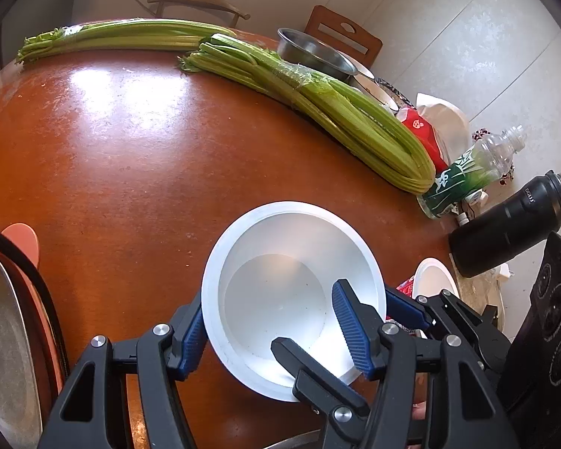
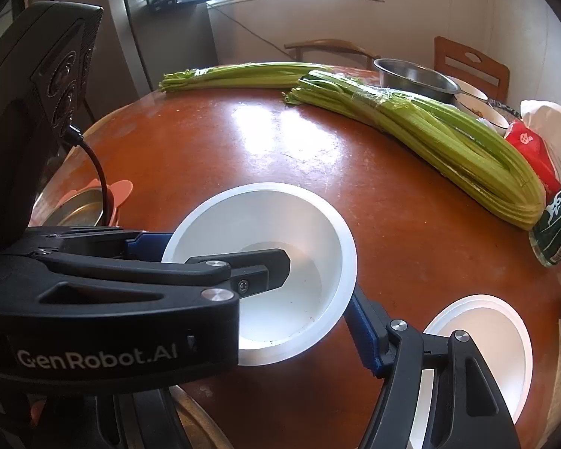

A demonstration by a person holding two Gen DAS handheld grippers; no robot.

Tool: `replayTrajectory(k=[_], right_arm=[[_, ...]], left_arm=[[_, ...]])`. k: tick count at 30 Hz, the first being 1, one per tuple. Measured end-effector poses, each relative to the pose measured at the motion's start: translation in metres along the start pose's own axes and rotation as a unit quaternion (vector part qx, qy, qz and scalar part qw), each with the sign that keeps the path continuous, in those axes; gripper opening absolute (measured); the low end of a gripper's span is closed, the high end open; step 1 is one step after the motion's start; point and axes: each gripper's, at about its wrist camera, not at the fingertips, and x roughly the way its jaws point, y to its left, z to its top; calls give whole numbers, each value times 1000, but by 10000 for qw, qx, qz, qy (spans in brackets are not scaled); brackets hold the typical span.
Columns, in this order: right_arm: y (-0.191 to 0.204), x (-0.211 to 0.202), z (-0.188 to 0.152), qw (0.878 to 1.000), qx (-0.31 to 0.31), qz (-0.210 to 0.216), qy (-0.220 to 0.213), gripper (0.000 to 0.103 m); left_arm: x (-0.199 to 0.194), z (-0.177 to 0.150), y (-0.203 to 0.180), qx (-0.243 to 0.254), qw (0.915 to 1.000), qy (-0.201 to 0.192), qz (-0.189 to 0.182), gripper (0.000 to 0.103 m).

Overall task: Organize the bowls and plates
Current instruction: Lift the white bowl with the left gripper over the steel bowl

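Two grippers work one white bowl [image 1: 280,232], which sits upright on the brown table [image 1: 131,187] near its edge, at 6 o'clock in both views. L gripper [image 1: 269,292] straddles the wall at the bowl's 9 o'clock. Its outer pad is at the rim and its inner pad is well inside, so it's released, nothing clamped. R gripper [image 1: 334,320] straddles the 4 o'clock side and looks likewise slack.

The bowl prob. goes onto the second white dish [image 2: 478,351] at its 3 o'clock. Best to pinch w/ pads square on the wall, below the lip, then lift level. The thin wall may flex & slip.
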Motion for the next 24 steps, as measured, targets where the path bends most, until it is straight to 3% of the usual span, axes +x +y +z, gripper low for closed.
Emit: replayTrajectory(k=[24], right_arm=[[36, -65, -11, 9987, -129, 181, -455, 73]], left_arm=[[-67, -30, -16, 193, 9984, -534, -11, 62]])
